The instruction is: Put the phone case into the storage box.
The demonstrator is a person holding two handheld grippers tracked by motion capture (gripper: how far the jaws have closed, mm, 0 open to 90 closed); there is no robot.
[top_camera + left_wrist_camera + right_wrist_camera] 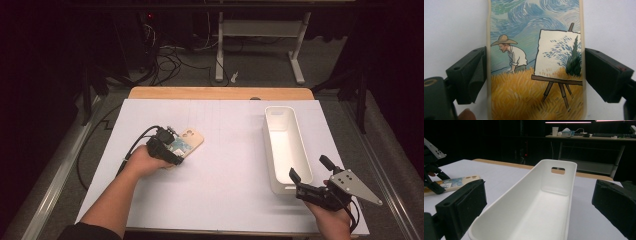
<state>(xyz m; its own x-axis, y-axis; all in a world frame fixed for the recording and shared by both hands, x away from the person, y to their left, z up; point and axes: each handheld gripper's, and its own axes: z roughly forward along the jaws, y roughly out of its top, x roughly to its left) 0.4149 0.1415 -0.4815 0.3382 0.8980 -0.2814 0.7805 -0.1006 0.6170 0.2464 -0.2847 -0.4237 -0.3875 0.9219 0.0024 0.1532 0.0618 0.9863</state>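
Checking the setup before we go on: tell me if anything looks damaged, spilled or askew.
Nothing stands out. The phone case lies flat between the left gripper jaws, and the white bin stands upright and empty.

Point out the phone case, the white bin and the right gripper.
phone case point(536, 82), left gripper view, painted back.
white bin point(285, 145), high view, inner floor.
right gripper point(310, 175), high view, between its fingertips.

This looks like a lab or office workroom. The table is covered with white sheet, cables lie loose on the grey floor, and a height-adjustable desk with keyboard and cup stands behind in dark room.
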